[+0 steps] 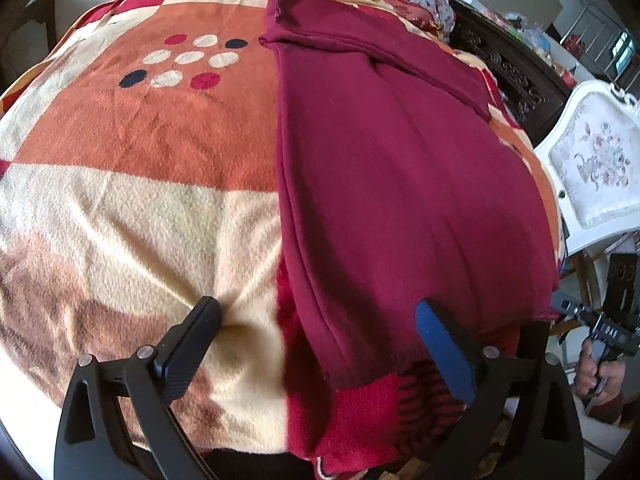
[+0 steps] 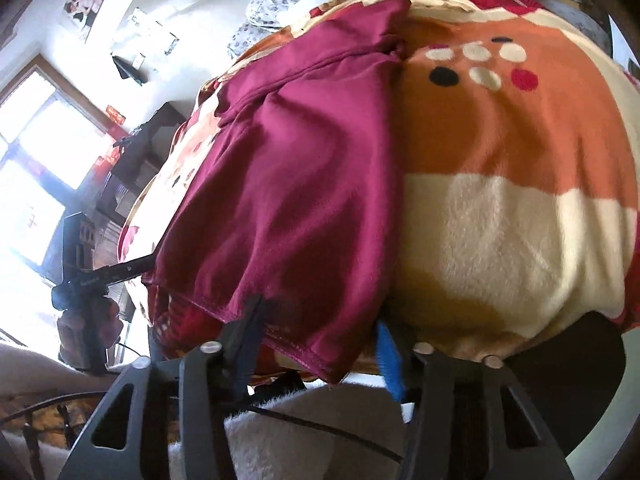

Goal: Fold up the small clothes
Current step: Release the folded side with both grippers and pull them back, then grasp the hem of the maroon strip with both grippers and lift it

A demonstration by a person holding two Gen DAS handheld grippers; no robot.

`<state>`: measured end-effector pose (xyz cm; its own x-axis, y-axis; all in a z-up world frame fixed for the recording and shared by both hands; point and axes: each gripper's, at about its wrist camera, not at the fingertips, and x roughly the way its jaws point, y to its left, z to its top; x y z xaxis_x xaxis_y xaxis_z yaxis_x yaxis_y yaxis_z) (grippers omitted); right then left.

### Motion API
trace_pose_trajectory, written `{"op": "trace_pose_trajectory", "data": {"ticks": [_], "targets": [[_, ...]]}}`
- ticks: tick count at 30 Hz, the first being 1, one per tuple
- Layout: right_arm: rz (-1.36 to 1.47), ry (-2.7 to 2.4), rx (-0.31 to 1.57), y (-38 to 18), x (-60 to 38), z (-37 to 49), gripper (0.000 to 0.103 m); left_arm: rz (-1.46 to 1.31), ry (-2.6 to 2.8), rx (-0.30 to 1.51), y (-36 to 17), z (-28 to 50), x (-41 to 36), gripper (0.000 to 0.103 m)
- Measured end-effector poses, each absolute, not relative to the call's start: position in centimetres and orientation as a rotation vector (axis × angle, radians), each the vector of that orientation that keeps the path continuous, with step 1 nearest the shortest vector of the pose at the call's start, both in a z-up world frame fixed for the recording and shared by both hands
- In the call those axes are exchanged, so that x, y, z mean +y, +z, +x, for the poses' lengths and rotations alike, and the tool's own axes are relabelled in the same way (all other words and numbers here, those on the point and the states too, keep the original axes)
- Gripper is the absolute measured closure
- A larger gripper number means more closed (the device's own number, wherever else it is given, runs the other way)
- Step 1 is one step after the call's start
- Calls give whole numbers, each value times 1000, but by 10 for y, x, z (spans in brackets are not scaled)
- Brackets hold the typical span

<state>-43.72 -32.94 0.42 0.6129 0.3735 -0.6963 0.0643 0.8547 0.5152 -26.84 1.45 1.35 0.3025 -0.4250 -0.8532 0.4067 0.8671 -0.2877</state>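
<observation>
The soft, floppy dark red cloth garment [image 1: 400, 168] lay on the bed's orange and cream fuzzy blanket [image 1: 132, 200], best pinched at its near hem, where the left gripper [image 1: 320, 320] and right gripper [image 2: 316, 324] waited open.

The maroon garment [image 2: 288, 184] hides the tip of one finger [image 2: 250, 320] of the right hand-held gripper [image 2: 316, 332], so pad contact cannot be told. Its near corner is smeared by blur (right wrist view). The blanket [image 1: 120, 200] runs off the left wrist picture's lower edge.
</observation>
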Motion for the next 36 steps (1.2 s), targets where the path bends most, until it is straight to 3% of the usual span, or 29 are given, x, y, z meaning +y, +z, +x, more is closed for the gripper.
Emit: {"op": "trace_pose_trajectory", "data": {"ticks": [2, 12, 24, 26, 27, 28, 30, 33, 36], "targets": [[529, 190, 897, 5, -329, -436, 62, -10, -547, 1137, 14, -269, 14, 5], [569, 201, 882, 3, -336, -433, 62, 47, -525, 1100, 24, -274, 4, 5], [564, 209, 877, -1, -336, -431, 66, 38, -544, 1115, 18, -271, -2, 16], [556, 212, 874, -1, -336, -431, 77, 41, -541, 1114, 17, -270, -3, 24], [552, 211, 872, -1, -337, -431, 85, 46, -540, 1108, 18, -270, -2, 38], [550, 213, 866, 0, -338, -432, 91, 49, -542, 1098, 19, -270, -2, 62], [570, 239, 836, 3, -341, -436, 92, 48, -523, 1096, 19, -268, 0, 82], [585, 258, 783, 16, -347, -440, 93, 22, -541, 1087, 24, -265, 10, 96], [567, 250, 738, 32, -354, -445, 93, 15, -573, 1055, 36, -267, 17, 96]]}}
